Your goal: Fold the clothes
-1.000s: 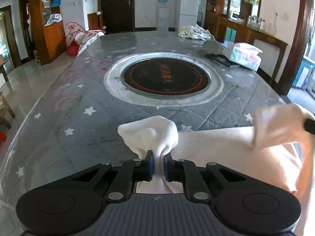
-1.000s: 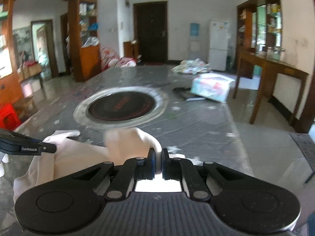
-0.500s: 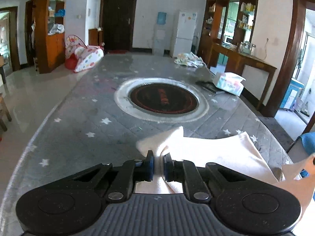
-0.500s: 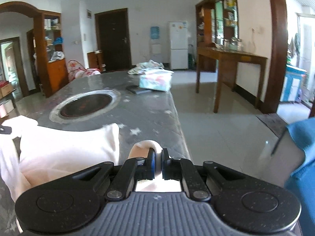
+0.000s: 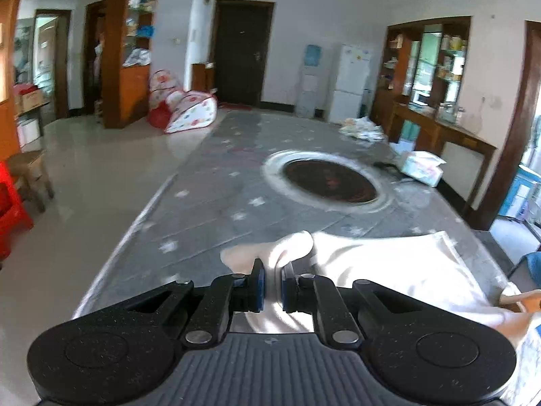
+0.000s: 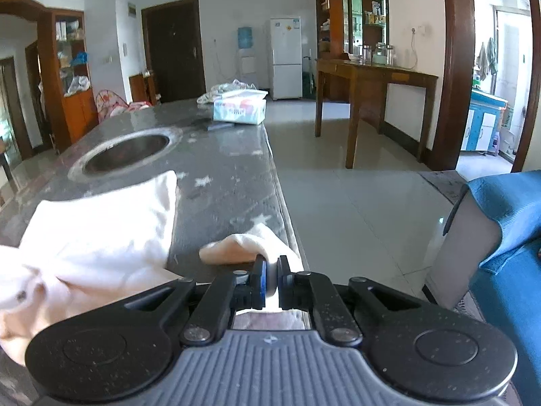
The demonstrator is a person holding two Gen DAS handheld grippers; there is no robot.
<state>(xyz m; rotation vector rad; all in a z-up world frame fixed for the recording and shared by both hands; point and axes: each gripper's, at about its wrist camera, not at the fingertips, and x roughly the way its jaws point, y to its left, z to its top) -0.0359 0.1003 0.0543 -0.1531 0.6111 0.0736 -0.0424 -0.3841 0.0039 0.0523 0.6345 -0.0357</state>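
The cream garment [image 5: 389, 264] is lying across the near end of the grey star-patterned desk [image 5: 216, 209], short of the round hotplate [image 5: 329, 181], one corner at the desk's right edge. Bare tiled floor is lying open beyond both edges. The left tool [image 5: 271, 286] and right tool [image 6: 270, 282] are each pinching a garment corner, now drawn further apart than a second ago.
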